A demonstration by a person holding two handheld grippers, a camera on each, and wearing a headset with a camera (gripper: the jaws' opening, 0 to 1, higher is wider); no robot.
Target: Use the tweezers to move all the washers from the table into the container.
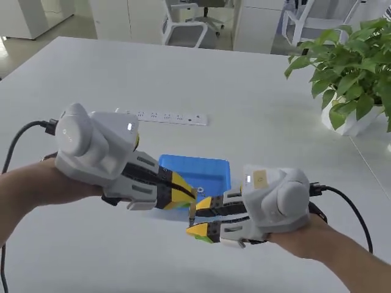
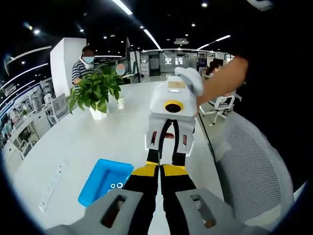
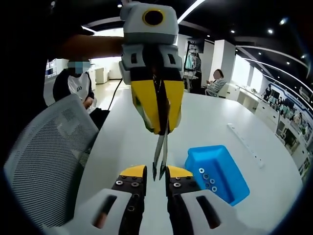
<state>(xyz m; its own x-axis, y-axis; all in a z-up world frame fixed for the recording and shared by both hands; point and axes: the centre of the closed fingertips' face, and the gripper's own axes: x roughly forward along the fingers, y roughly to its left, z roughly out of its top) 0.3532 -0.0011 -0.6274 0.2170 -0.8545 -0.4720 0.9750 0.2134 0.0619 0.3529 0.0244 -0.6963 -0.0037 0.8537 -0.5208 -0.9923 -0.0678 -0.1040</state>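
The left gripper [image 1: 183,191] has its jaws closed on the tweezers [image 3: 160,147]. The tips of the tweezers hang between the jaws of the right gripper [image 3: 155,171], which stand narrowly apart on each side and seem not to press them. In the right gripper view the blue container [image 3: 195,159] sits on the tabletop [image 1: 244,91] at 3 o'clock from the tips, with several washers [image 3: 208,179] inside. I judge that the tweezers are being passed or re-seated. It is better to close the right jaws slowly on both legs and release the left only when the hold is firm, so nothing twists or drops
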